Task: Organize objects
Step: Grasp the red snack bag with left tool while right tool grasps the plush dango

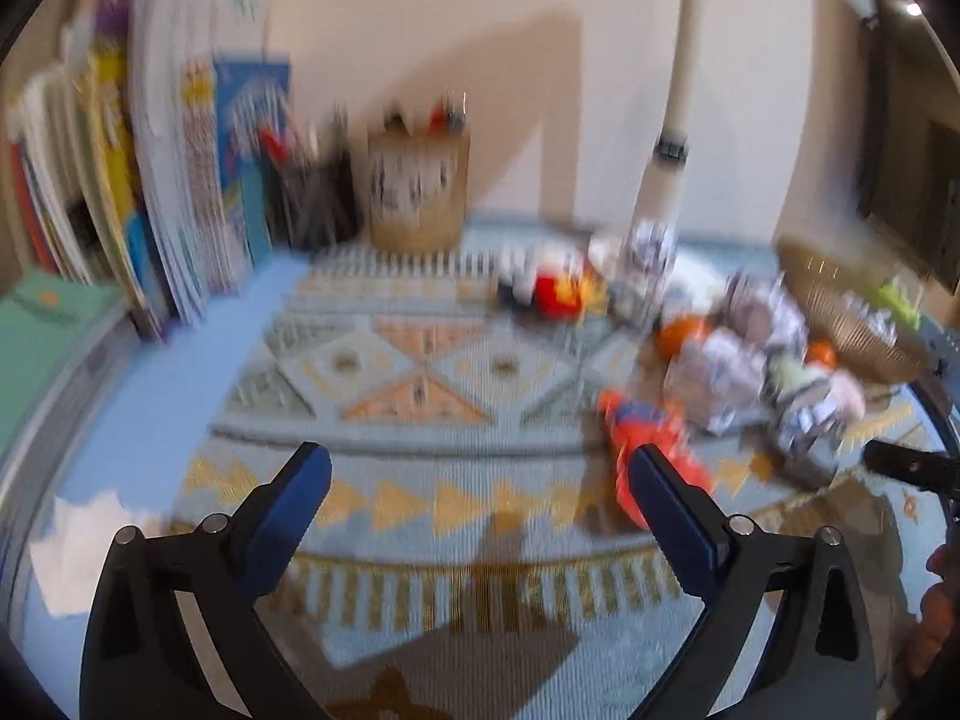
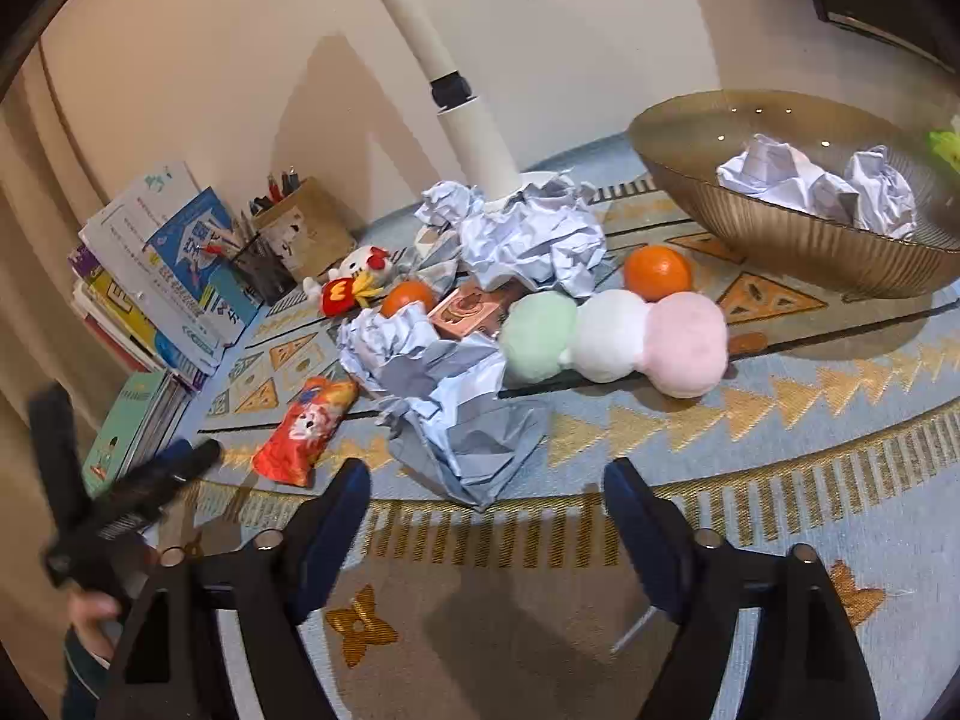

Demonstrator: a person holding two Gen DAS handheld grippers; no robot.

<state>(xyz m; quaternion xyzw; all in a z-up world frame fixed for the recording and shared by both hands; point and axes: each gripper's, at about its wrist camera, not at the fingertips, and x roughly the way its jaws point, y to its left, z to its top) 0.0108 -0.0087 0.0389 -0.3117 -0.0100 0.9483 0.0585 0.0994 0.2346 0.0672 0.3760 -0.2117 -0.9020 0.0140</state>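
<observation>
The right gripper [image 2: 486, 492] hangs above the mat [image 2: 780, 480] with its jaws spread wide and nothing between them. Just ahead of its fingertips lies a crumpled paper [image 2: 444, 396], one corner reaching toward the gap. Left of that paper sits a red snack bag [image 2: 303, 429], its print too small to read. Beyond the paper stands a plush [image 2: 612, 339] of three balls, green, white and pink, in a row, with an orange [image 2: 657, 273] behind it and a second orange [image 2: 408, 298] partly hidden by paper. A pink box [image 2: 468, 309] shows only its top between the paper and the plush. A larger paper wad [image 2: 528, 234] hides the foot of a white pole [image 2: 462, 114]. Far ahead to the right, a ribbed bowl [image 2: 780, 246] holds more paper balls [image 2: 822, 183]; its right edge is cut off by the frame. Far left, books [image 2: 162, 276] lean by a pen cup [image 2: 306, 228], and a small kitty toy [image 2: 354, 276] lies near them.

The left gripper [image 1: 480, 474] is also wide open and empty. Its view is heavily blurred: the snack bag [image 1: 648, 438] sits just behind its right finger, and the papers, oranges and bowl [image 1: 852, 324] to the right are smears. The books [image 1: 174, 192] stand far left. In the right wrist view the left gripper appears only as a dark blur at the lower left.
</observation>
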